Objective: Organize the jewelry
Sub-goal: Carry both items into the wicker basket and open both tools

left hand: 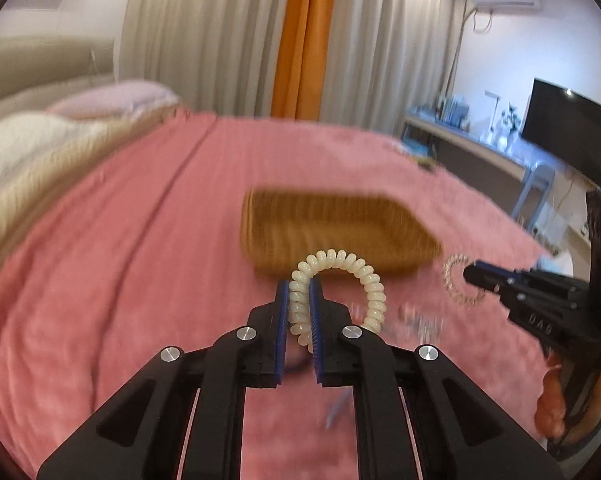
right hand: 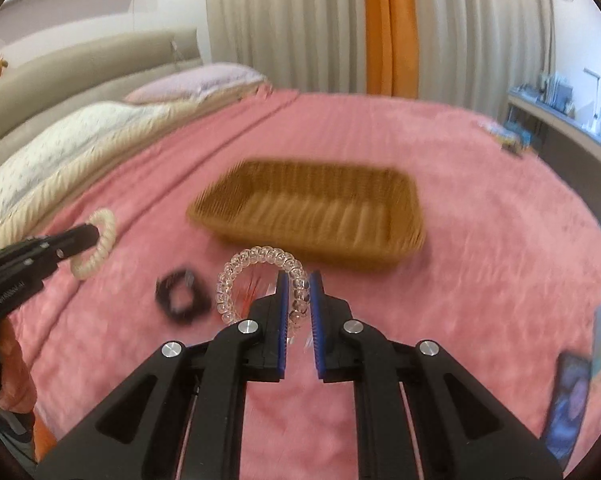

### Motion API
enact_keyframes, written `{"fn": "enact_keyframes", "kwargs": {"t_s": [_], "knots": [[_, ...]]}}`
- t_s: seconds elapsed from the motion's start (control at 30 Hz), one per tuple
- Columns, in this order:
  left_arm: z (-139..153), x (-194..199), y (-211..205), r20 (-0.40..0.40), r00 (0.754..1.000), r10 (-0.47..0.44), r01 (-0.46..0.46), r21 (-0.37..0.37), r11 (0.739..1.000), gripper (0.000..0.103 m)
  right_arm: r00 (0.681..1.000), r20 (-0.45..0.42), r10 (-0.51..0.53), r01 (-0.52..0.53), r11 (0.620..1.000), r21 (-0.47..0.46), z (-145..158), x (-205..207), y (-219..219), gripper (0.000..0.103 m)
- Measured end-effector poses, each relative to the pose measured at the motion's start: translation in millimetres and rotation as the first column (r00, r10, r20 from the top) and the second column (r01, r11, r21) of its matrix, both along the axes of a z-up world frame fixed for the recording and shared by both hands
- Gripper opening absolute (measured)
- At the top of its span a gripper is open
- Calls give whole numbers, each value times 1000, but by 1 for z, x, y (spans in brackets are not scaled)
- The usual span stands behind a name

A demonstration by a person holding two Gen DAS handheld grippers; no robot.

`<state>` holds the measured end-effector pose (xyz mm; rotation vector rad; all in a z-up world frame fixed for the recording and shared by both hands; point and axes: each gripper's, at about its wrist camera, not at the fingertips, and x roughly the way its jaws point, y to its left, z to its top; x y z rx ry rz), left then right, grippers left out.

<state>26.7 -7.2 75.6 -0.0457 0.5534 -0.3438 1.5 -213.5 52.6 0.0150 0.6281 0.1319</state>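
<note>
A pink plush blanket (right hand: 480, 240) covers a bed, with a rectangular woven wicker basket (right hand: 312, 216) resting on it ahead of both tools. The left gripper (left hand: 300, 300) pinches a cream spiral coil bracelet (left hand: 340, 276) and the right gripper (right hand: 299, 300) pinches a clear spiral coil bracelet (right hand: 256, 276), both loops clear of the blanket. The basket's long axis runs crosswise, just beyond the fingertips, about equally near each hand; a black coil band (right hand: 182, 295) lies on the blanket between them

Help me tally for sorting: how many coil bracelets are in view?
3: a cream coil bracelet in the left gripper, a clear one in the right gripper, a black one lying on the pink blanket. Others may be hidden.
</note>
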Motion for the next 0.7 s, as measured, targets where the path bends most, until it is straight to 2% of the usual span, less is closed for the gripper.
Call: {"fn": "enact_keyframes", "kwargs": {"t_s": [0.13,0.23,0.33,0.5,0.7], "knots": [[21,41,-18,55,998,23,-22,-19,1000,9,999,21,-30,30,1000,7,18,43,-11,9],[20,75,-31,37,999,22,-21,-23,1000,9,998,5,-56,56,998,2,17,84,-17,9],[2,116,-46,-22,999,29,-29,-9,1000,9,996,-46,-81,82,997,7,4,125,-24,9],[-46,170,-58,-177,984,23,-21,16,1000,9,979,-181,-95,101,994,27,-36,180,-33,9],[-77,190,-69,-255,967,14,0,55,998,10,957,-271,-99,105,994,6,-65,204,-33,9]]}}
